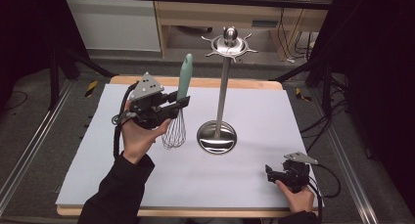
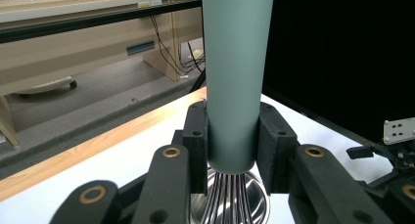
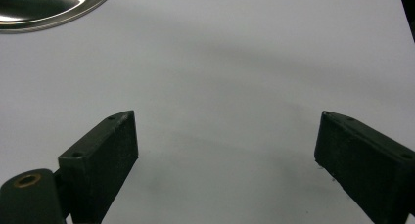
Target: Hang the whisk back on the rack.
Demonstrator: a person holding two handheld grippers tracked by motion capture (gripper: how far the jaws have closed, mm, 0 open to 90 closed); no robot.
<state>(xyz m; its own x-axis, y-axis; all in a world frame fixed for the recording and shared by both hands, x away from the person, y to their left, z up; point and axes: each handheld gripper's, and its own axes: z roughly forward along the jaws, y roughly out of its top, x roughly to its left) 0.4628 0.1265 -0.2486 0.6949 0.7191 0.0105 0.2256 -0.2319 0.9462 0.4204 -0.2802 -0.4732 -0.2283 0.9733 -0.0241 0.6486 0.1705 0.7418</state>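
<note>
Your left gripper (image 1: 177, 102) clamps the whisk (image 1: 179, 106) upright, handle up; the stand (image 1: 222, 89) rises just to its right. Your right gripper (image 3: 225, 160) rests open.

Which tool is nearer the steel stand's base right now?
Left. The left tool, clamped on the whisk, hangs just left of the stand's base. The right tool sits open, empty, toward the table's near right corner.
</note>
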